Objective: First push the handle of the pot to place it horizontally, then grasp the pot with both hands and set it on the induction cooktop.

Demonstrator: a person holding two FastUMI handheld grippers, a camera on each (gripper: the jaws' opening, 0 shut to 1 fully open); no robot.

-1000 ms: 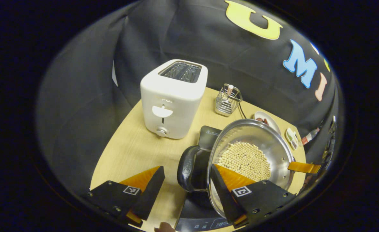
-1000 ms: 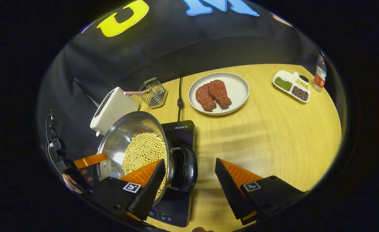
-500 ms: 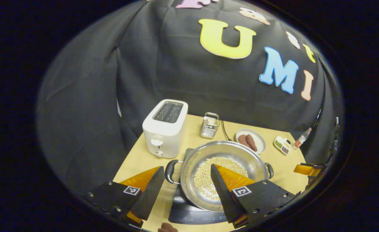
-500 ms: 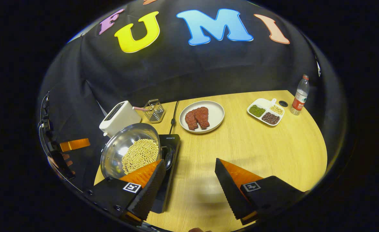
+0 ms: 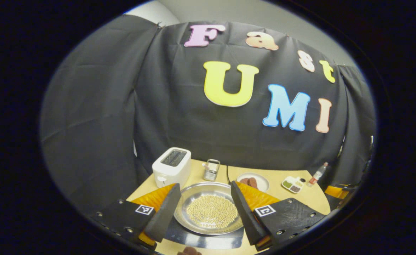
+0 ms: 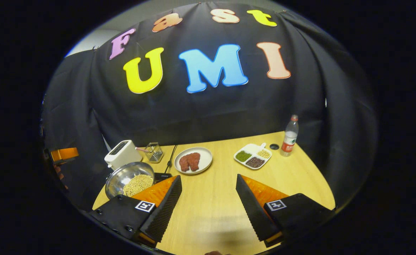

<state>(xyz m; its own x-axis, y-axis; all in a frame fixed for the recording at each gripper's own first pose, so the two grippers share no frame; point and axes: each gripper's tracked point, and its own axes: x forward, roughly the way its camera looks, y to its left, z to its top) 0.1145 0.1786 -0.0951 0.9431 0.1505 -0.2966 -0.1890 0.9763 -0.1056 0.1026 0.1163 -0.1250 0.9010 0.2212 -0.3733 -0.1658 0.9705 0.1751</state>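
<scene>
The steel pot holds pale beans and sits on the black induction cooktop. In the left gripper view my left gripper stands open, high above and back from the pot, with its fingers covering the pot's side handles. In the right gripper view the pot lies at the lower left with a corner of the cooktop beside it. My right gripper is open over bare table, to the right of the pot. The other gripper shows at the far left edge.
On the wooden table behind the pot stand a white toaster and a wire basket. To the right of them are a plate of meat, a divided dish and a bottle. A cord runs back from the cooktop.
Both grippers have drawn back and risen away from the pot, staying open. The pot remains on the cooktop and now looks small and far below.
</scene>
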